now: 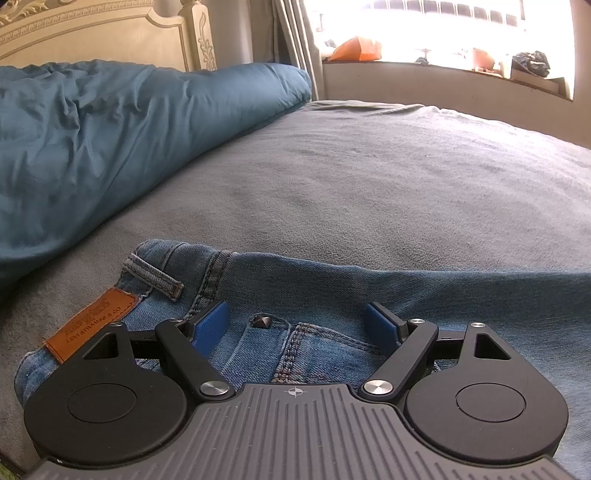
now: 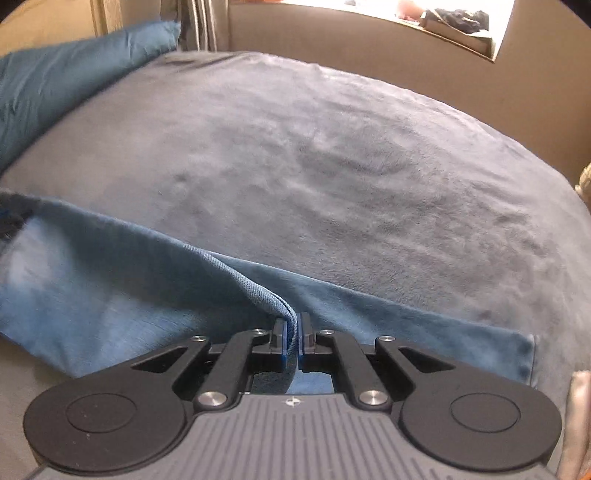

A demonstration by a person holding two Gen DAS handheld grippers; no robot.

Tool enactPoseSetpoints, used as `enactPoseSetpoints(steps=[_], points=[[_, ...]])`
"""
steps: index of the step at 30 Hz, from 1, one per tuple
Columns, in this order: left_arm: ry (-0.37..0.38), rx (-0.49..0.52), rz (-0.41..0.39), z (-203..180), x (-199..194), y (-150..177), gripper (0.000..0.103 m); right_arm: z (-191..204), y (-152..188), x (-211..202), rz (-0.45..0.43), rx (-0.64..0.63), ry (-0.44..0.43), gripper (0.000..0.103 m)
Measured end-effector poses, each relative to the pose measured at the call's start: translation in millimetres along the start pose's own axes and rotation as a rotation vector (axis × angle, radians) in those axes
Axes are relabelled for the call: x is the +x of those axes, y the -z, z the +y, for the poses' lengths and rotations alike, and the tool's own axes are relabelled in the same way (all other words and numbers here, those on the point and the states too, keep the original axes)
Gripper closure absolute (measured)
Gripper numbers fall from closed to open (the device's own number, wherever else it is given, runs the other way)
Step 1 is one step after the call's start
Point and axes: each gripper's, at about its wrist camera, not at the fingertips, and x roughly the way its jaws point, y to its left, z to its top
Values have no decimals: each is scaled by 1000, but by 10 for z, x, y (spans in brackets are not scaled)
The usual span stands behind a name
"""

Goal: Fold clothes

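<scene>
Blue jeans (image 1: 332,280) lie on a grey bed cover (image 1: 369,177). In the left wrist view the waistband end shows, with a brown leather patch (image 1: 90,323), a belt loop and a pocket rivet (image 1: 263,320). My left gripper (image 1: 295,321) stands open over the back pocket, its blue pads (image 1: 210,321) apart with denim lying under them. In the right wrist view the jeans leg (image 2: 129,295) stretches across, its hem at the right. My right gripper (image 2: 293,334) is shut on a raised fold of the denim (image 2: 266,295), pinched between the pads.
A bunched teal duvet (image 1: 92,140) lies along the left side of the bed, below a cream headboard (image 1: 92,33). A bright window sill (image 1: 443,62) with several items runs behind the bed. Grey cover (image 2: 332,166) spreads wide beyond the jeans.
</scene>
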Motion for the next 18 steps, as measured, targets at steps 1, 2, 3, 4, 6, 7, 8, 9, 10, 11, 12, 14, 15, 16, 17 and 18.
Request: enactPoseSetpoints(steps=[1,2,3,4,6,7,8,9,10,11,12,14,15,16,17,18], points=[[0,1,0,0,1,2,21,-11,-6,71,7,0,2,99],[-1,1,0,0,1,2,21,-22,-9,140,15,1,4,99],[-1,1,0,0,2,1,21,-32,2,206,29,13,2,99],[-1,2,0,1,2,0,21,-53,7,274,40,20,-1,99],[-1,2,0,2,3,0,21,-102,25,406,69,43,-9,99],[-1,2,0,0,2,1,21,-126,35,471,83,54,-12,99],[0,2,0,-1,0,2,21,-147,52,530,93,66,-15,99],[0,2,0,-2,-2,4,21,-167,66,588,98,76,-19,99],[0,2,0,-3,-2,3,21,-189,81,644,104,88,-23,98],[1,3,1,-5,-3,2,21,-222,94,693,110,110,-28,97],[-1,6,1,-3,-14,-8,21,-257,105,718,115,136,-39,96],[-6,13,1,3,-46,-34,21,-329,110,734,118,188,-64,96],[-15,21,-4,1,-78,-44,21,-353,111,727,118,205,-74,96],[-20,39,-14,0,-127,-57,21,-377,112,719,118,223,-83,95],[-20,58,-29,-1,-184,-70,22,-402,112,712,117,240,-93,95],[-17,81,-50,-14,-253,-84,22,-423,113,702,116,254,-101,95]])
